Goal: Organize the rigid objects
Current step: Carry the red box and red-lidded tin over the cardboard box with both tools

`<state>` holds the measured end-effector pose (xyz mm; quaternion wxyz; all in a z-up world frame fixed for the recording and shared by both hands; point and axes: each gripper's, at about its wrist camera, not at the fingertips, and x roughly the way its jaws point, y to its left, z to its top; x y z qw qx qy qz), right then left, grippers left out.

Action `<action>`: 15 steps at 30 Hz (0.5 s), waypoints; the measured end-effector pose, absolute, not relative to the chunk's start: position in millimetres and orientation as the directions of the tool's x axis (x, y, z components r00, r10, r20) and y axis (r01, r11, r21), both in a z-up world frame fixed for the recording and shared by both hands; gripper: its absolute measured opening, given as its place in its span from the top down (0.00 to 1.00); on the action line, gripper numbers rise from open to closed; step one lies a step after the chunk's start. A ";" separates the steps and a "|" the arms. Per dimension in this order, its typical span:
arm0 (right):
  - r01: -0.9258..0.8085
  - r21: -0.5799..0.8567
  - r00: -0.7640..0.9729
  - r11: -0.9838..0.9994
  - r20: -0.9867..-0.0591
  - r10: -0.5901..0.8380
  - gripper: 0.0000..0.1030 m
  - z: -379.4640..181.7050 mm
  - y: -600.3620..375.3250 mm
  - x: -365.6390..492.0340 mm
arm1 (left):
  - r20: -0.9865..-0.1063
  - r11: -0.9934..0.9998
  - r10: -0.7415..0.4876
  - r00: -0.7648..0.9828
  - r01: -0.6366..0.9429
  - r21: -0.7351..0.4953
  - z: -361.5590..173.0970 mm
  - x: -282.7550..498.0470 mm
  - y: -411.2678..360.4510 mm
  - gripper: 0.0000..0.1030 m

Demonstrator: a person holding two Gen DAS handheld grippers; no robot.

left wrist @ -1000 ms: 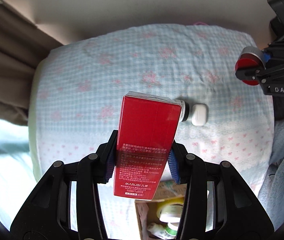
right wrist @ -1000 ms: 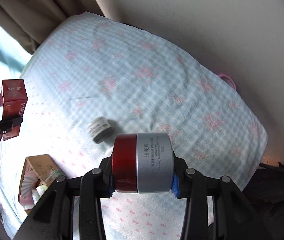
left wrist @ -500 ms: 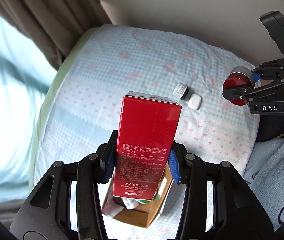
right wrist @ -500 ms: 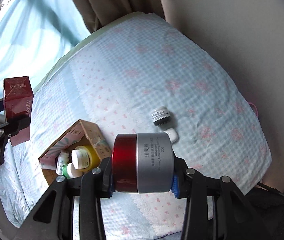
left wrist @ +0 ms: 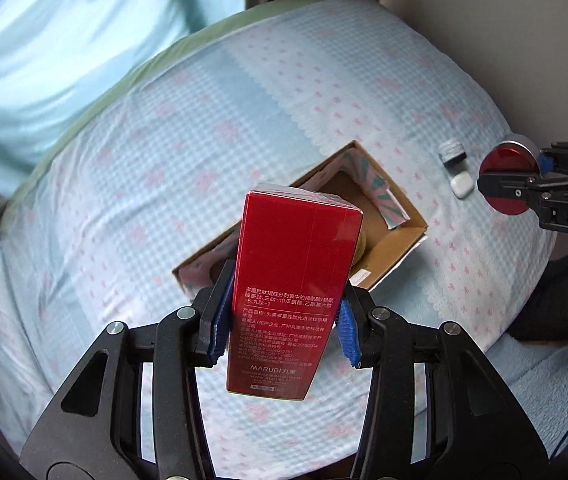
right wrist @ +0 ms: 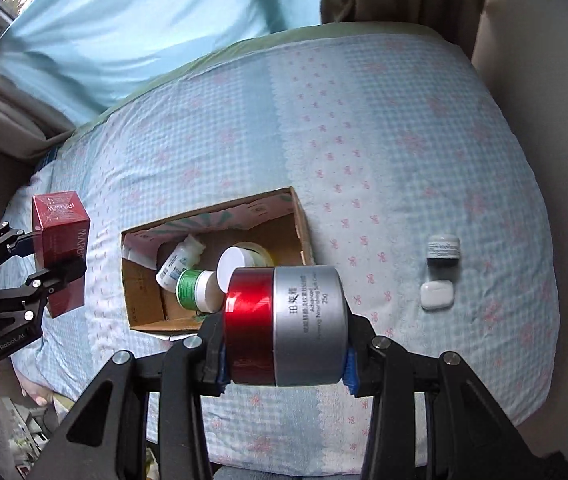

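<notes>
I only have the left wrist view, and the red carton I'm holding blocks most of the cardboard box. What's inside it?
Observer: A green-capped bottle, a white-labelled bottle and a white-lidded yellow jar lie in the cardboard box.
Operator: What exactly is the right tool holding?
Observer: The right tool is shut on a red and silver jar, on its side.
Operator: Is my carton over the box?
Observer: The right wrist view shows the red carton left of the box.
</notes>
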<state>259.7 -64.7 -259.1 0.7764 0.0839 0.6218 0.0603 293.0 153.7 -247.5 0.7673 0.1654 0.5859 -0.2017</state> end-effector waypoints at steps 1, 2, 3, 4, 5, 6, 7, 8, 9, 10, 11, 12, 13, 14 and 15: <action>-0.011 0.202 0.210 0.979 -0.957 0.200 0.63 -263.0 -57.0 263.6 | -0.966 0.886 -0.120 0.229 0.465 0.000 -254.4 292.6 164.5 0.61; -0.033 0.196 0.200 0.980 -0.960 0.198 0.63 -267.2 -49.4 267.8 | -0.966 0.903 -0.120 0.230 0.429 -0.010 -261.2 291.6 174.8 0.61; -0.054 0.191 0.192 0.980 -0.961 0.198 0.63 -271.5 -43.4 272.1 | -0.965 0.918 -0.121 0.232 0.395 -0.020 -267.6 290.6 183.8 0.61; -0.074 0.187 0.186 0.979 -0.962 0.198 0.63 -276.0 -37.3 276.6 | -0.966 0.930 -0.121 0.229 0.365 -0.030 -274.7 289.6 192.1 0.61; -0.094 0.184 0.178 0.978 -0.964 0.198 0.63 -280.9 -31.1 281.0 | -0.967 0.940 -0.121 0.225 0.339 -0.039 -281.2 289.3 198.9 0.61; -0.109 0.180 0.170 0.978 -0.966 0.197 0.63 -285.8 -25.8 285.6 | -0.968 0.948 -0.122 0.220 0.314 -0.048 -288.4 288.4 204.0 0.61; -0.124 0.176 0.163 0.977 -0.967 0.194 0.63 -291.0 -21.0 289.8 | -0.969 0.955 -0.124 0.213 0.291 -0.058 -295.7 287.6 207.3 0.61; -0.137 0.169 0.156 0.976 -0.969 0.190 0.63 -295.8 -16.9 293.9 | -0.971 0.961 -0.126 0.205 0.269 -0.068 -303.2 287.3 211.3 0.61; -0.150 0.163 0.149 0.975 -0.971 0.185 0.63 -300.4 -12.6 297.8 | -0.972 0.965 -0.129 0.196 0.248 -0.078 -310.3 288.2 213.2 0.61; -0.164 0.158 0.142 0.974 -0.973 0.181 0.63 -305.4 -8.9 301.7 | -0.973 0.970 -0.134 0.186 0.228 -0.090 -317.5 288.9 215.1 0.61; -0.176 0.154 0.135 0.972 -0.975 0.179 0.63 -309.5 -5.3 305.6 | -0.975 0.973 -0.140 0.175 0.208 -0.102 -323.8 289.0 216.3 0.61; -0.190 0.150 0.129 0.970 -0.976 0.176 0.63 -313.7 -2.0 309.0 | -0.975 0.975 -0.147 0.167 0.188 -0.115 -330.3 289.5 218.3 0.61; -0.205 0.145 0.123 0.968 -0.977 0.172 0.63 -317.8 1.2 312.6 | -0.976 0.977 -0.152 0.158 0.175 -0.124 -336.2 291.5 218.2 0.61; -0.218 0.141 0.118 0.966 -0.978 0.170 0.63 -320.7 5.0 316.4 | -0.977 0.978 -0.152 0.152 0.163 -0.127 -341.7 292.4 218.3 0.61; -0.230 0.139 0.114 0.963 -0.979 0.168 0.63 -323.9 9.2 320.1 | -0.978 0.980 -0.148 0.144 0.157 -0.125 -347.1 293.6 217.7 0.61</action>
